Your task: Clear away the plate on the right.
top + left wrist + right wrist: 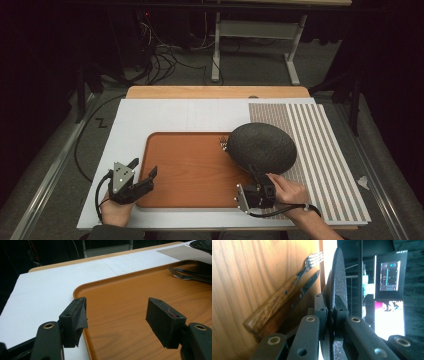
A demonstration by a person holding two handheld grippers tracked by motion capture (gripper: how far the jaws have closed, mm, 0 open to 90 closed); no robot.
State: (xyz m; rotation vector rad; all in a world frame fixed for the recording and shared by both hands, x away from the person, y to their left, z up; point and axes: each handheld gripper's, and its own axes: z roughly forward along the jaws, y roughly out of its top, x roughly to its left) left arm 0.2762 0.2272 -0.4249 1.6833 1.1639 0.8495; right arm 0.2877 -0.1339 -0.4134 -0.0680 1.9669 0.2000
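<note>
My right gripper (256,172) is shut on the near rim of a dark, rough-surfaced round plate (262,147), held above the right end of a brown wood-grain tray (190,170). In the right gripper view the plate (338,282) shows edge-on between the jaws of the right gripper (331,310). A wooden-handled fork (294,282) and knife (308,286) lie side by side on the tray (242,270) beside it. My left gripper (144,167) stands open over the tray's near left corner. Between the jaws of the left gripper (118,317) is bare tray (130,297). The fork (180,273) lies far off.
The tray rests on a white board (165,117) over a wooden table. A striped mat (320,140) covers the board's right part, partly under the plate. Table legs and cables stand on the floor beyond. A lit screen (389,277) shows behind the plate.
</note>
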